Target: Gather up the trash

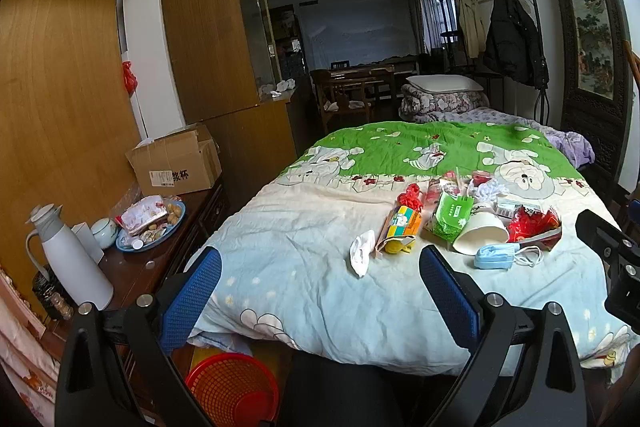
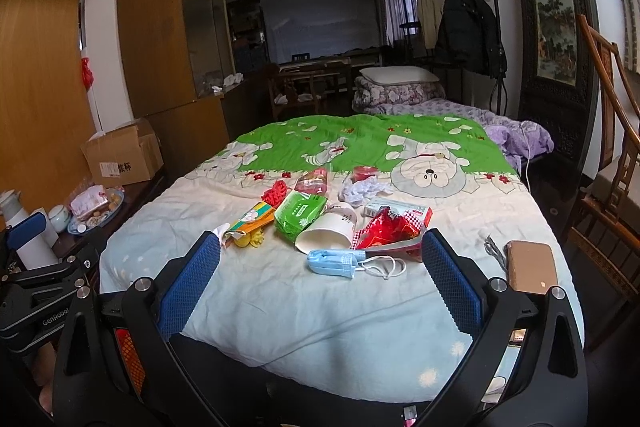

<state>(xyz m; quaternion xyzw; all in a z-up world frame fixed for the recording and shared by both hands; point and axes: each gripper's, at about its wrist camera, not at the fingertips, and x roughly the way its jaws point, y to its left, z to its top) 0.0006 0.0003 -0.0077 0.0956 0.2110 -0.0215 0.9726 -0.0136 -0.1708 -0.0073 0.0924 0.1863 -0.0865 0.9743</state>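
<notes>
Red mesh wastebasket [image 1: 232,391] is sitting on the floor at the bed's near left corner. Left claw [image 1: 320,291] is hanging released, empty, above the quilt [image 1: 304,267]. Trash is lying mid-bed: crumpled tissue [image 1: 362,251], paper cup [image 2: 328,233], blue face mask [image 2: 334,263]. Right claw [image 2: 320,283] is hovering released, empty. Risk: the phone [image 2: 530,267], lying near the litter, is liable to be binned; soft quilt could snag in a grab.

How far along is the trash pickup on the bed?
Nothing looks done: the red basket appears empty. Nothing in hand: left hand-held gripper and right hand-held gripper are open. Left: face mask, paper cup, green packet, red wrapper, others.
</notes>
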